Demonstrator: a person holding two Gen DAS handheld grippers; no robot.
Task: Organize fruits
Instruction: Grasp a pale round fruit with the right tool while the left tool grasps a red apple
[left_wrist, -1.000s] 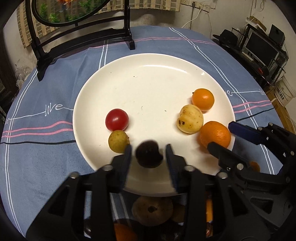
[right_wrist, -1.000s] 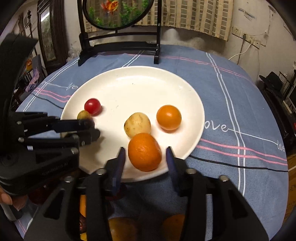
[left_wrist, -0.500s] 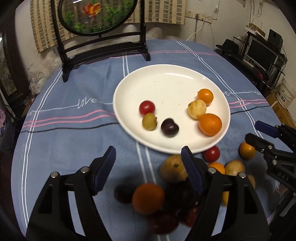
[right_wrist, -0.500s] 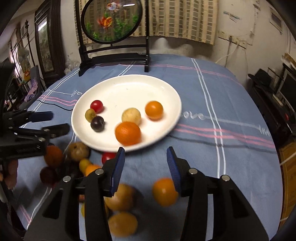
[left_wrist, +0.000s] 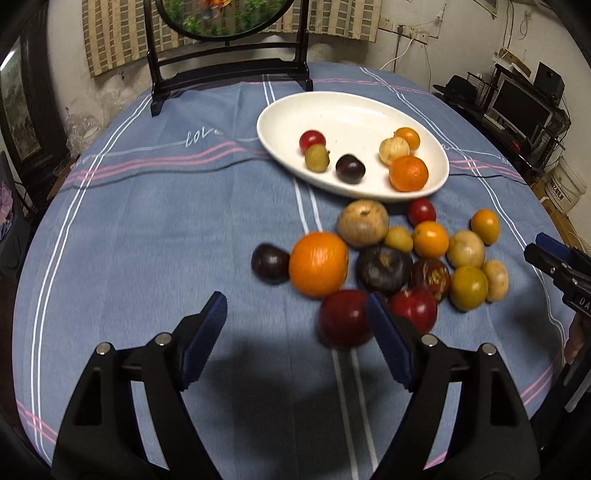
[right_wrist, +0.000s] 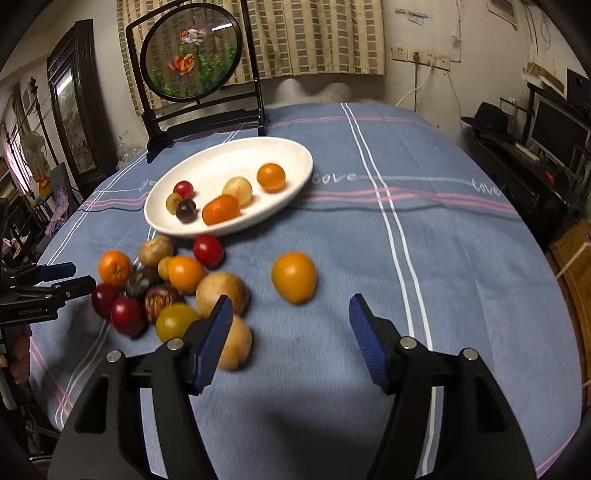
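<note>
Right wrist view: pale fruit (right_wrist: 236, 345) just below the fruit pile partly covered by right gripper's left pad (right_wrist: 214, 341); kind unclear. Left wrist view: red fruit (left_wrist: 345, 319) at pile's near edge blurred, its right side hidden behind a blue pad (left_wrist: 388, 345). Right gripper (left_wrist: 557, 267) cut off by right frame edge. Round screen (left_wrist: 225, 16) behind the pile cropped at top.

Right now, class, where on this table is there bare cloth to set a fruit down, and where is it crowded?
Free: the tablecloth left of the white plate, and the cloth right of the lone orange. Crowded: the fruit pile just below the plate.
</note>
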